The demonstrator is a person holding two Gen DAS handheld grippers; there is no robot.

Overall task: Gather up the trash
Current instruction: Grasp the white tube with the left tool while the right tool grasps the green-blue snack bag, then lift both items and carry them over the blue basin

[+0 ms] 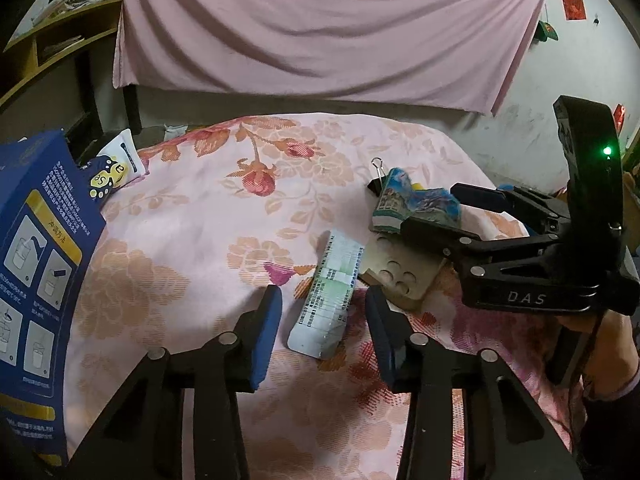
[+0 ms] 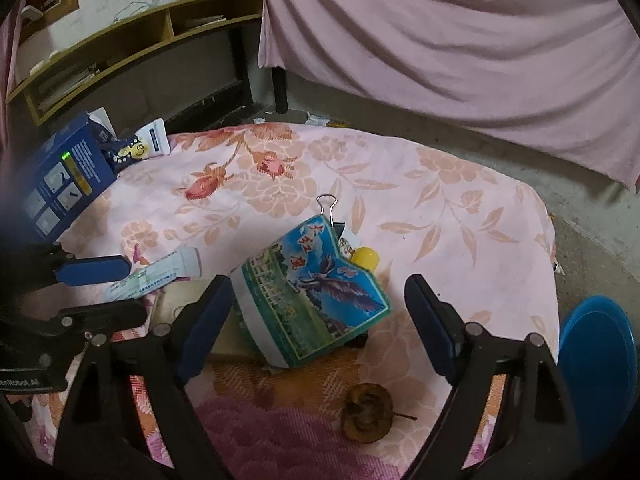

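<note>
A flat white-and-green printed packet (image 1: 328, 294) lies on the floral cloth; my left gripper (image 1: 324, 312) is open with its jaws on either side of the packet's near end. It also shows in the right wrist view (image 2: 154, 276). A crumpled blue-and-green picture wrapper (image 2: 316, 292) lies at the table's middle, with a black binder clip (image 2: 329, 206) and a yellow cap (image 2: 366, 258) behind it. My right gripper (image 2: 320, 304) is open around the wrapper, touching nothing. A brown dried fruit husk (image 2: 366, 412) lies nearer.
A blue carton (image 1: 38, 264) stands at the table's left edge, with a white sachet (image 1: 120, 160) behind it. A perforated cardboard piece (image 1: 404, 276) lies under the wrapper. A blue stool (image 2: 600, 364) stands off the right edge. A pink sheet hangs behind.
</note>
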